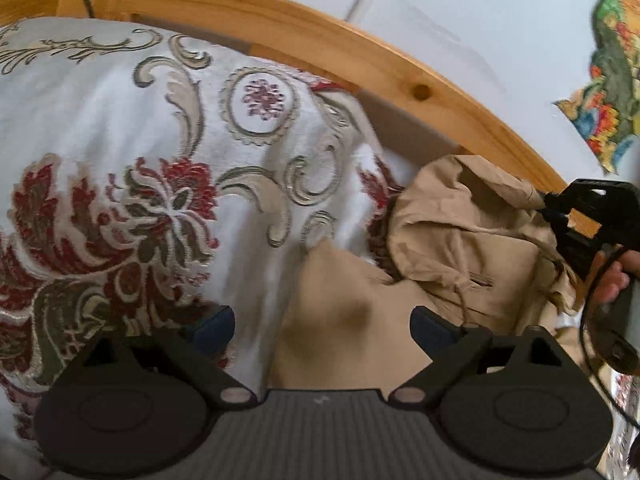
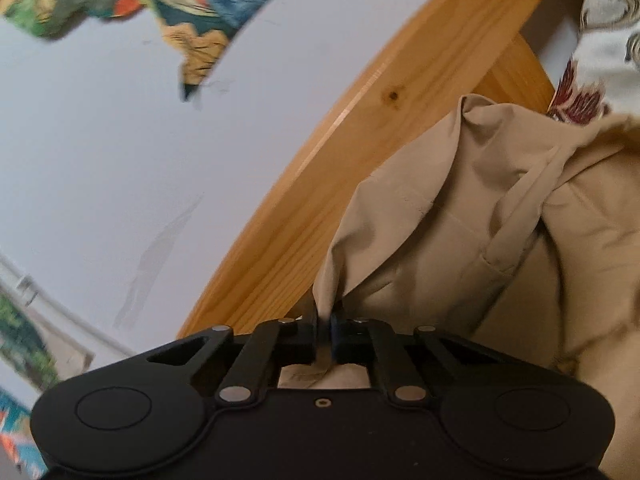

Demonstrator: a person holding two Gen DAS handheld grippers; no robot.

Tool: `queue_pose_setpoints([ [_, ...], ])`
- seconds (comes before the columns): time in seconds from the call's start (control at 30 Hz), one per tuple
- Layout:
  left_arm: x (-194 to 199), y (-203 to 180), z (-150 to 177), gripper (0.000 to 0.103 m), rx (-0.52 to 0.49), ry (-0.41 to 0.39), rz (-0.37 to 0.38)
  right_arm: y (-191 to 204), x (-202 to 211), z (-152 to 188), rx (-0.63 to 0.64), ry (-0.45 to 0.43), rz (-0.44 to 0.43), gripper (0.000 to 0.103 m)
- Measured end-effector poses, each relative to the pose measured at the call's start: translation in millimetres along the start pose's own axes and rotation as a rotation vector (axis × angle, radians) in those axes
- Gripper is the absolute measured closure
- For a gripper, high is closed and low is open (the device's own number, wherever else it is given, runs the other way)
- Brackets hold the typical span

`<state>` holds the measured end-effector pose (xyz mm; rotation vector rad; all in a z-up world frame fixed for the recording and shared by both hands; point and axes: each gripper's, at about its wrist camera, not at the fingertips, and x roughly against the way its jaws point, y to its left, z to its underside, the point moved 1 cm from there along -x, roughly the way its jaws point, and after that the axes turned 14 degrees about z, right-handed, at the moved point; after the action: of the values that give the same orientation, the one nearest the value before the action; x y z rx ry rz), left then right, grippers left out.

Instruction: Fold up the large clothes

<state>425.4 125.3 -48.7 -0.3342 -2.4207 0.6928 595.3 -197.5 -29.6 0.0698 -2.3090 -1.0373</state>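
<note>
The folding is only getting under way, by the look of it. The beige garment (image 1: 472, 240) is still lying crumpled in a heap on the patterned bedspread (image 1: 120, 128), with its hood and drawstring bunched up and no clean fold visible anywhere; nothing is looking squared or stacked yet. Everything is therefore remaining to be done: spreading it flat, bringing in the sides and doubling it over.

The right tongs (image 2: 325, 330) are pinching shut on an edge of that garment, a ridge of the beige cloth rising straight out from between the closed jaws, with the rest of the fabric spreading ahead and to the right of them. The wooden bed rail (image 2: 304, 184) is running just to the left of these tongs, and the white wall (image 2: 120, 152) is lying beyond it.

The left tongs (image 1: 322, 326) are standing wide open and gripping nothing; a flap of the garment is lying directly ahead between the two spread fingers, though whether the pads are touching it cannot be told. The bulk of the garment is sitting ahead and to the right of them, the bedspread ahead and to the left.

Counting: one garment, one bedspread, one bed rail, two tongs, and one hand (image 1: 616, 276) showing at the right tongs.
</note>
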Motion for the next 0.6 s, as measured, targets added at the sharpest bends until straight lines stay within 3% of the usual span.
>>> queue_pose_setpoints([
  [0.2, 19.3, 0.6, 8.6, 0.008, 0.015, 0.000, 0.102, -3.9, 94.0, 6.2, 0.121, -0.004, -0.149, 0.101],
  [0.37, 27.6, 6.9, 18.1, 0.007, 0.027, 0.060, 0.169, -10.8, 172.3, 33.6, 0.280, -0.113, -0.269, 0.101],
  [0.47, 31.9, 7.9, 24.7, 0.007, 0.008, 0.094, 0.185, -34.3, 211.1, 61.3, 0.373, -0.182, -0.285, 0.101],
  [0.6, 45.3, 6.9, 27.5, 0.006, -0.010, 0.103, 0.217, -80.5, 235.5, 112.7, 0.374, -0.127, -0.227, 0.101],
])
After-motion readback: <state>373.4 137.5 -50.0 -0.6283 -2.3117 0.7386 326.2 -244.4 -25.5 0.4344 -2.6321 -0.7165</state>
